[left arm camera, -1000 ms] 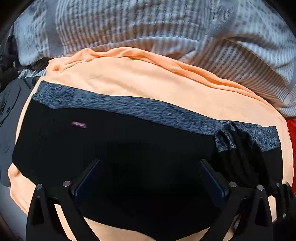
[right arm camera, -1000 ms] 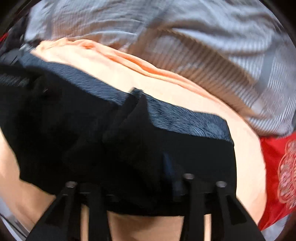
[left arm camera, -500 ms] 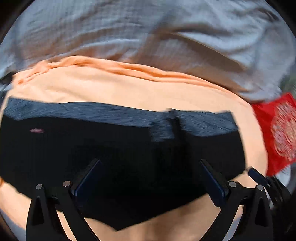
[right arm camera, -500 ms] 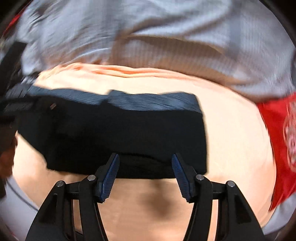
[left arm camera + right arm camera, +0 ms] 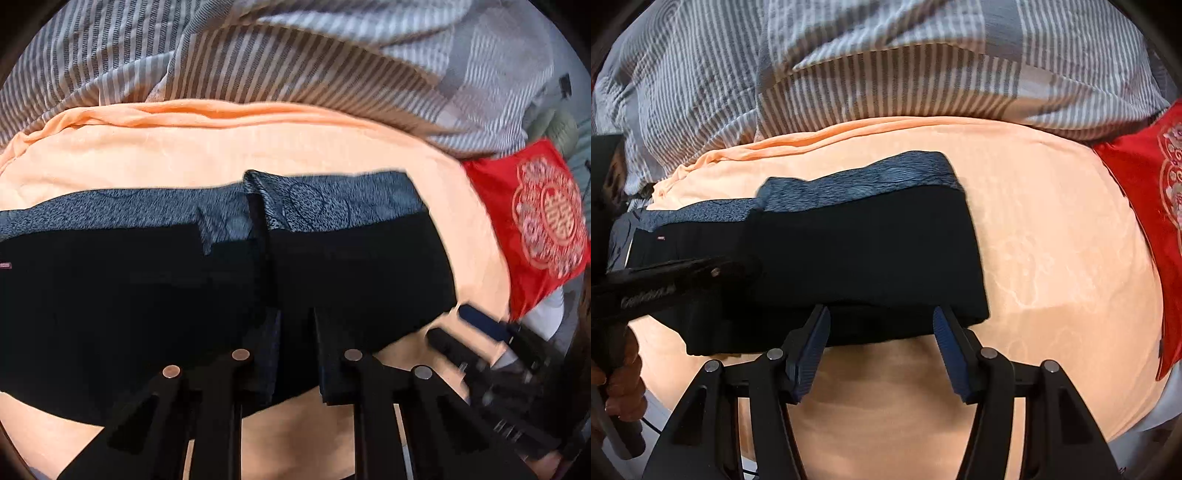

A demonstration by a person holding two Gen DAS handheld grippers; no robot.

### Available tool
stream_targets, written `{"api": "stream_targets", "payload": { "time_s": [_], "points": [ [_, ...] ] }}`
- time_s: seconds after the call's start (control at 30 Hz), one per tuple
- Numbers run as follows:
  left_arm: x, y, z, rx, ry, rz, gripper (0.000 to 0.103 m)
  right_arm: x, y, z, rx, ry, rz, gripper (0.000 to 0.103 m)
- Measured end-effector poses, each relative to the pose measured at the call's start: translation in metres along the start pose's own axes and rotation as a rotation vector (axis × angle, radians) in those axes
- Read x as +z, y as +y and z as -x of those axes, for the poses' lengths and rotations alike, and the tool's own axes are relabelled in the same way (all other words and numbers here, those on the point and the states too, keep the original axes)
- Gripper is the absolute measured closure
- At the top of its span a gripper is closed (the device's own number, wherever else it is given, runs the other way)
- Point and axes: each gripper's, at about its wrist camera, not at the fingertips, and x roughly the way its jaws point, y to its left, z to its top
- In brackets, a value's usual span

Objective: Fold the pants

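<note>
Here left tool [image 5: 295, 325] steeply downward, closing on pants [image 5: 351, 266]; right tool [image 5: 879, 325] half-open, empty.

pants [image 5: 351, 266] – black, with a speckled blue-grey waistband | cloth under them [image 5: 1052, 258] – plain peach-orange | bedding behind [image 5: 295, 62] – grey and white stripes | cushion at the side [image 5: 535, 221] was red with a pale round ornament | gripper finger pads [image 5: 812, 339] were dark blue on black frames
</note>
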Motion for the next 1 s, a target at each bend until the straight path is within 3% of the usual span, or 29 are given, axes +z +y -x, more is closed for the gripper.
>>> {"api": "stream_targets", "payload": {
  "time_s": [0.07, 0.33, 0.47, 0.67, 0.8, 0.87, 0.93, 1.0],
  "points": [
    [-0.009, 0.005, -0.010, 0.023, 0.038, -0.004, 0.098, -0.003, -0.005, 0.000, 0.000, 0.012, -0.014, 0.041],
    [-0.019, 0.012, -0.023, 0.034, 0.049, 0.011, 0.097, -0.008, -0.014, -0.005, 0.007, 0.038, -0.038, 0.041],
    [-0.015, 0.005, 0.000, 0.121, 0.010, -0.030, 0.097, 0.003, -0.025, 0.003, 0.011, 0.012, -0.060, 0.041],
    [0.012, -0.016, 0.021, 0.071, -0.064, -0.034, 0.097, 0.036, -0.048, 0.001, 0.023, -0.022, -0.093, 0.043],
    [0.034, -0.031, -0.007, 0.099, -0.062, -0.029, 0.097, 0.059, -0.061, -0.014, 0.057, -0.008, -0.145, 0.053],
    [0.041, -0.025, -0.028, 0.147, -0.042, 0.006, 0.097, 0.066, -0.062, -0.021, 0.066, -0.002, -0.157, 0.059],
    [0.037, -0.011, -0.044, 0.176, -0.013, 0.042, 0.097, 0.073, -0.060, -0.031, 0.093, 0.014, -0.151, 0.060],
    [0.032, 0.000, -0.052, 0.153, -0.007, 0.062, 0.097, 0.073, -0.046, -0.048, 0.119, 0.065, -0.106, 0.060]
  ]
}}
